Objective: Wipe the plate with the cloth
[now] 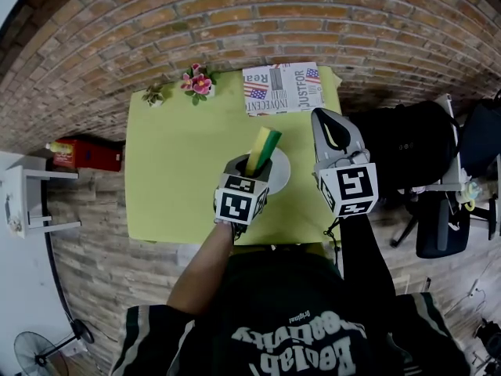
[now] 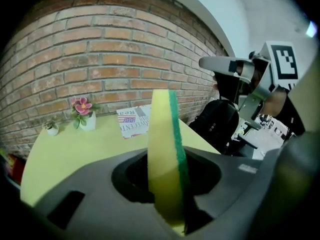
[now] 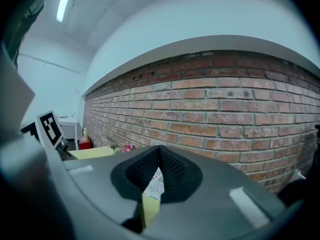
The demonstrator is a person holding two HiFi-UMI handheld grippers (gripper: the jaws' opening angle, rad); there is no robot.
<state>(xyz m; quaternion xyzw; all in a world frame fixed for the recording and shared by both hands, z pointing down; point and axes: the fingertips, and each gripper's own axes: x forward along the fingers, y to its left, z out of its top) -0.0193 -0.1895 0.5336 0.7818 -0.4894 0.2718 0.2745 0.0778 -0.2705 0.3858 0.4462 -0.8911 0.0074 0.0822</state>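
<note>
My left gripper [image 1: 252, 168] is shut on a yellow sponge with a green scouring side [image 1: 263, 149], which serves as the cloth. The sponge stands upright out of the jaws [image 2: 165, 144], over the near left part of a white plate [image 1: 280, 174]. The plate lies near the front of the yellow-green table [image 1: 176, 171], partly hidden by the gripper. My right gripper [image 1: 326, 117] hangs above the table's right edge, beside the plate, its jaws shut with nothing held [image 3: 159, 153]. It also shows at the upper right of the left gripper view [image 2: 216, 63].
A newspaper [image 1: 283, 88] lies at the table's far right. A pink flower pot [image 1: 199, 82] and a small plant [image 1: 153, 95] stand at the far edge by the brick wall. A black chair [image 1: 413, 143] stands right of the table, a red box [image 1: 86, 153] and white shelf [image 1: 31, 202] left.
</note>
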